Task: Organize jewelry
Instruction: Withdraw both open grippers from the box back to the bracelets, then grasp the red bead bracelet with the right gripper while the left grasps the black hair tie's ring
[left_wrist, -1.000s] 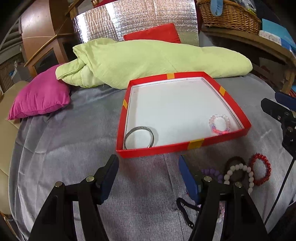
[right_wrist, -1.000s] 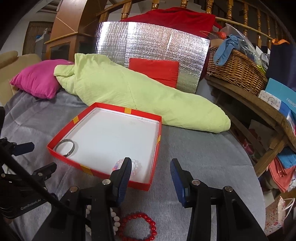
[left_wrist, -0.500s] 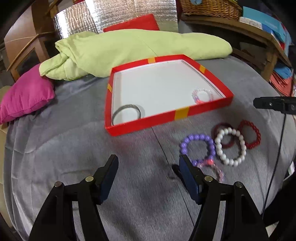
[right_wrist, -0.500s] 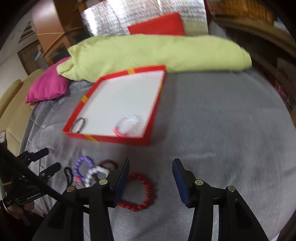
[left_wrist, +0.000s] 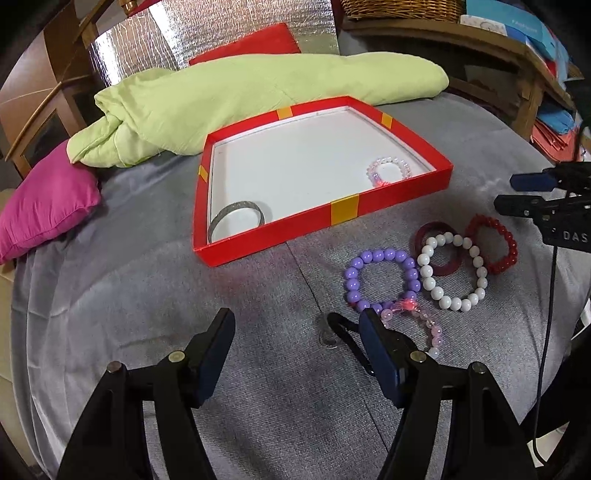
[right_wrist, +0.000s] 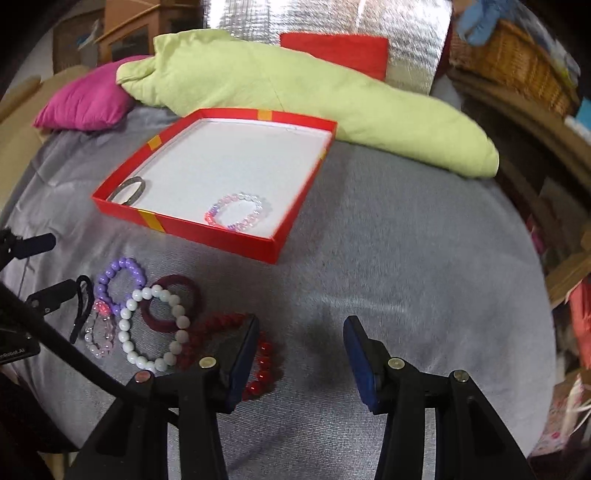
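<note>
Both grippers have pulled back since a second ago, so the whole loose pile shows now. Left gripper (left_wrist: 295, 334) and right gripper (right_wrist: 301, 341) are spread wide, holding nothing. Red box (left_wrist: 345, 212) has a silver bangle (left_wrist: 236, 221) and a clear pink bracelet (left_wrist: 388, 171) inside. On the grey cloth (left_wrist: 240, 369) just beside it: purple (left_wrist: 382, 280), white (left_wrist: 452, 271), red (left_wrist: 493, 243) bracelets and a maroon ring (left_wrist: 439, 254), touching or overlapping.
</note>
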